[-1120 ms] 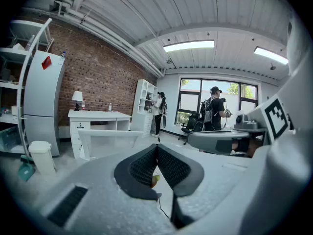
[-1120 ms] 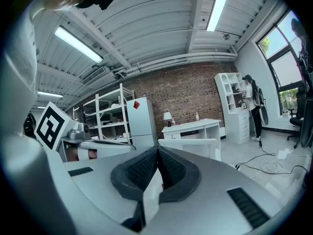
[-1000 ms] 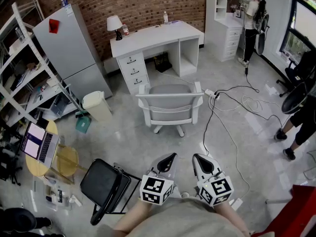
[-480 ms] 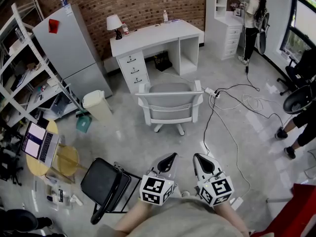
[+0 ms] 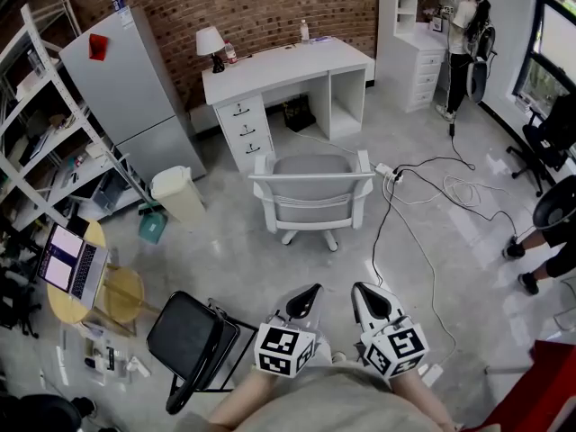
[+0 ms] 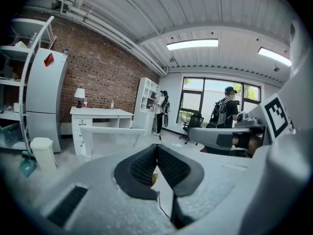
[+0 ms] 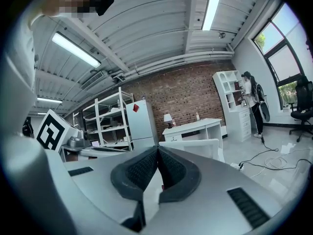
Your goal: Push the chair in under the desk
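A white chair (image 5: pixel 311 190) with a grey seat stands on the floor, its back toward me, a short way out from the white desk (image 5: pixel 283 72) by the brick wall. The same chair (image 6: pixel 108 140) and desk (image 6: pixel 100 115) show in the left gripper view, and the chair (image 7: pixel 195 150) and desk (image 7: pixel 195 128) in the right gripper view. My left gripper (image 5: pixel 311 290) and right gripper (image 5: pixel 359 289) are side by side near my body, well short of the chair. Both are shut and hold nothing.
A black folding chair (image 5: pixel 191 338) stands at my left. Cables (image 5: pixel 405 207) and a power strip (image 5: pixel 384 170) lie on the floor right of the white chair. A bin (image 5: pixel 176 193), a fridge (image 5: pixel 130 93) and shelving (image 5: pixel 45 124) are at left. A person (image 5: pixel 461 39) stands by the far cabinet.
The view has shifted slightly; the person at the right edge has moved further out of view. Chair and grippers stay as they were.
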### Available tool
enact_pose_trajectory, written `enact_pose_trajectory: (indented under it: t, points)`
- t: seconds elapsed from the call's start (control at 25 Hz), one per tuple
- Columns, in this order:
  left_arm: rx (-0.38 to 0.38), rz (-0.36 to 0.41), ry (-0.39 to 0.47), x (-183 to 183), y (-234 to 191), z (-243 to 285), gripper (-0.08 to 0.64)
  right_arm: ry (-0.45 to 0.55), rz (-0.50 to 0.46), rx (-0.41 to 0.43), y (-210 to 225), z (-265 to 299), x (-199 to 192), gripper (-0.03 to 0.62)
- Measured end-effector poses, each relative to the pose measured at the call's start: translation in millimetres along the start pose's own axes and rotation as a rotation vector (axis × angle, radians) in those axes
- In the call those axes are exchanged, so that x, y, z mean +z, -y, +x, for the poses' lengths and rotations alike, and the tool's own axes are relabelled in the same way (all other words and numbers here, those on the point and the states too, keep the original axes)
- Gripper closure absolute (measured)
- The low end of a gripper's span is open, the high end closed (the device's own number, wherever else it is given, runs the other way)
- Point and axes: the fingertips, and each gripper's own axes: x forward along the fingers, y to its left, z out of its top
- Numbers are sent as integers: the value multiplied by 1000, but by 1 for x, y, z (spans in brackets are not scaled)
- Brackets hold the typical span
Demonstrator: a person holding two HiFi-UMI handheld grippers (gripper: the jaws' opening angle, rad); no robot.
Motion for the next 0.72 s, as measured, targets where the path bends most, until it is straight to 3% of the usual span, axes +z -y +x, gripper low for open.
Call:
enact_pose_trajectory:
  t: [0.72]
  points:
    - [4,0,24,41,-72,53,549,-7,7,21,20,86,27,584]
